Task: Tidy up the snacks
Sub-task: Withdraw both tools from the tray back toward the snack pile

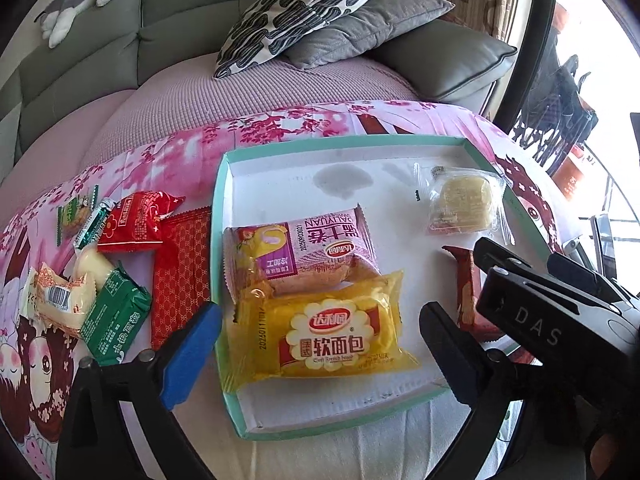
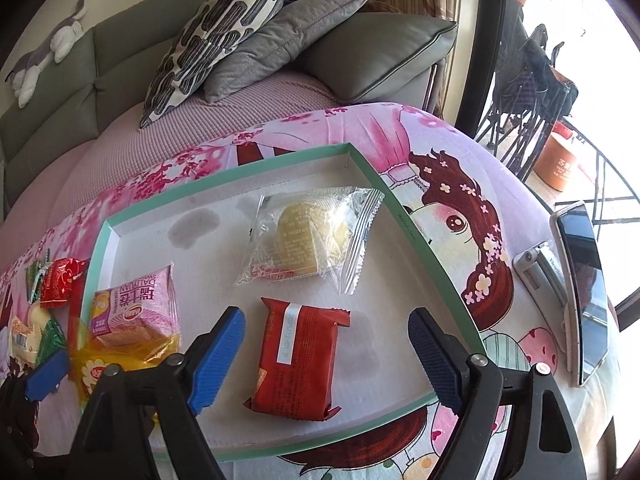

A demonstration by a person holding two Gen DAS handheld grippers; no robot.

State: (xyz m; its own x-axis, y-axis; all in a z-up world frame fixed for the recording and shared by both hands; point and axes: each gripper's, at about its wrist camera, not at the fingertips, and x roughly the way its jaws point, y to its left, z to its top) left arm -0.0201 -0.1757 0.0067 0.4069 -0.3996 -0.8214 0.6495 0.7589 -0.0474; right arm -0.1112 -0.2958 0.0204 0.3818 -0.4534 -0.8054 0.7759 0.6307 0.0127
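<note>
A shallow white box with a teal rim [image 1: 222,216] [image 2: 436,276] lies on the cloth-covered table. In it are a yellow soft-bread pack [image 1: 332,332] [image 2: 96,368], a pink swiss-roll pack [image 1: 304,252] [image 2: 136,308], a clear-wrapped pale cake [image 1: 462,204] [image 2: 312,240] and a red pack [image 2: 300,360] [image 1: 466,296]. My left gripper [image 1: 320,352] is open and empty, its fingers on either side of the yellow pack. My right gripper [image 2: 328,356] is open and empty, straddling the red pack. Its black body shows in the left wrist view [image 1: 552,304].
Several loose snacks lie left of the box: a flat red pack [image 1: 182,276], a red candy pack [image 1: 136,224], a green pack [image 1: 116,320] and an orange-white pack [image 1: 60,300]. A phone [image 2: 580,296] lies right of the box. A sofa with cushions [image 1: 304,12] stands behind.
</note>
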